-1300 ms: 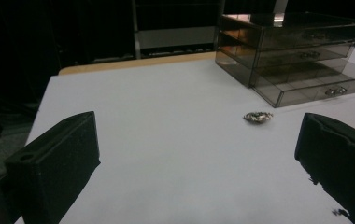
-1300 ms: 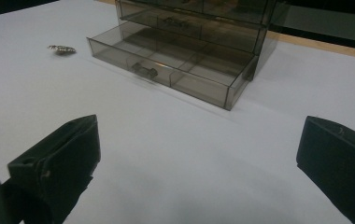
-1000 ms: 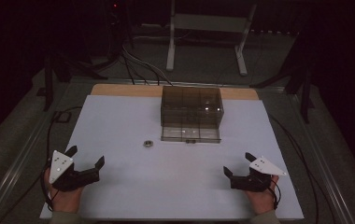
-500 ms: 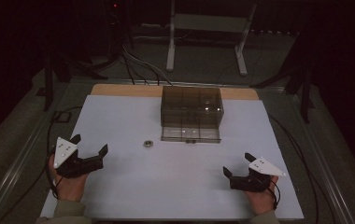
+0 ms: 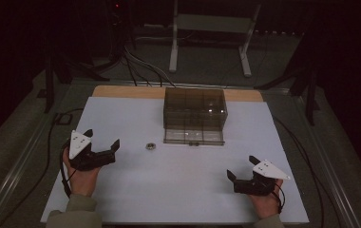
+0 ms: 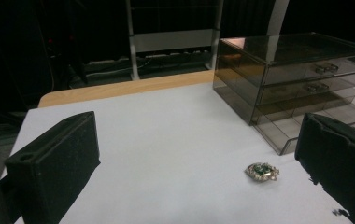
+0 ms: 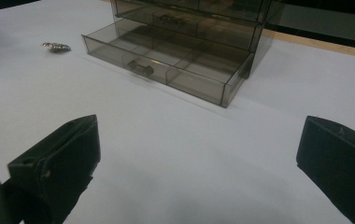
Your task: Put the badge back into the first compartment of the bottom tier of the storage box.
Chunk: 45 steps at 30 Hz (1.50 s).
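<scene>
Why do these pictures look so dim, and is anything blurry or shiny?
High view: dark room, only the white table top lit. Left gripper view: glare on the smoky drawer box; the small brooch looks soft. Right gripper view: near tongs blurred, faint shadow beneath.

1. This looks like a lab or test room set up for recording, not a home: the surroundings are dark, with black walls or curtains behind.
2. A white table top (image 5: pixel 136 190) on a wooden board (image 5: pixel 121 91) is the single lit work surface.
3. Cables (image 5: pixel 138 61) run loose over the grey floor (image 5: pixel 207 61) behind the table.
4. A pale metal stand (image 5: pixel 212 28) and dark stand legs (image 5: pixel 60 71) are placed around the table.
</scene>
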Motion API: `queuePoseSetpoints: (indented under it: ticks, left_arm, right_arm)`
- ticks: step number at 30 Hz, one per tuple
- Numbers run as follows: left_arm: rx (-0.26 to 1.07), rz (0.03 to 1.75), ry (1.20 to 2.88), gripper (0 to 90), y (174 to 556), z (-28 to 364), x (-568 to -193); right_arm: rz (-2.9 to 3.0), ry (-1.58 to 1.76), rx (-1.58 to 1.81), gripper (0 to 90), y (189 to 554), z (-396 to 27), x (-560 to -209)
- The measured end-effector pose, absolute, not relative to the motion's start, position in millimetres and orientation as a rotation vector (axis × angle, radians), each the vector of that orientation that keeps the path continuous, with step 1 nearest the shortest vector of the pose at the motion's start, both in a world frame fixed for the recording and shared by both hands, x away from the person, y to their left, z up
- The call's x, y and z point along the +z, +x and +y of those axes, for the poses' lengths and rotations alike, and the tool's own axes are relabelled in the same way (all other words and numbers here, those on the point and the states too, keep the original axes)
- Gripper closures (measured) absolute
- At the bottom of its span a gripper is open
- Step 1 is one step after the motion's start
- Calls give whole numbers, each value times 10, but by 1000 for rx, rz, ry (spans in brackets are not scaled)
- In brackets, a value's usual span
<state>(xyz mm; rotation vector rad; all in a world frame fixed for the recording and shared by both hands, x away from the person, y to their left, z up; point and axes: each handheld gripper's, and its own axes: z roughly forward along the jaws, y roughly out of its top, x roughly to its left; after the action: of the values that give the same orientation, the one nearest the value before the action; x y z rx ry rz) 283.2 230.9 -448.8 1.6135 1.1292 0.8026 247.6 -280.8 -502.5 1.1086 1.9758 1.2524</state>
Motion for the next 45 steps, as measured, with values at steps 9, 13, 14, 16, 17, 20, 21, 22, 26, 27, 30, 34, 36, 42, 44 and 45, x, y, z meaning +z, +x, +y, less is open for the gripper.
queuePoseSetpoints:
  ticks: [9,13,14,16,17,20,21,22,26,27,30,34,36,42,44,45]
  left_arm:
    - [786,1132,1626,8,2986,2158,-4527]
    - [786,1130,1629,8,3034,2106,-4552]
    - [784,1130,1631,8,3043,2097,-4557]
    - [780,1129,1635,8,3061,2080,-4566]
    - [780,1129,1635,8,3061,2080,-4566]
    - [765,1131,1651,8,3140,2011,-4611]
    - [763,1132,1653,8,3153,1997,-4618]
    - [762,1133,1654,8,3165,1985,-4626]
    - [754,1139,1662,8,3210,1945,-4661]
    - [751,1142,1662,8,3225,1931,-4673]
    - [749,1149,1667,8,3264,1890,-4709]
    - [755,1150,1674,8,3290,1855,-4732]
    - [755,1155,1674,8,3316,1825,-4752]
    - [751,1160,1686,8,3358,1773,-4787]
    - [746,1165,1689,8,3377,1748,-4808]
    - [741,1167,1693,8,3389,1734,-4820]
  right_arm:
    - [1979,1098,1248,3,2473,-2804,-5023]
    - [1980,1101,1250,3,2473,-2800,-5025]
    - [1982,1099,1249,3,2473,-2797,-5026]
    - [1983,1097,1248,3,2472,-2796,-5026]
    - [1983,1096,1249,3,2471,-2793,-5026]
    - [1984,1093,1248,3,2472,-2788,-5028]
    - [1985,1092,1248,3,2472,-2787,-5028]
    - [1986,1092,1248,3,2472,-2785,-5028]
    - [1988,1090,1248,3,2471,-2782,-5028]
    - [1989,1090,1247,3,2471,-2781,-5029]
    - [1989,1087,1248,3,2472,-2780,-5029]
    - [1990,1086,1247,3,2472,-2779,-5029]
    - [1990,1082,1247,3,2471,-2778,-5028]
    - [1992,1081,1247,3,2473,-2774,-5030]
    - [1993,1080,1249,3,2473,-2771,-5030]
    - [1993,1079,1249,3,2473,-2770,-5030]
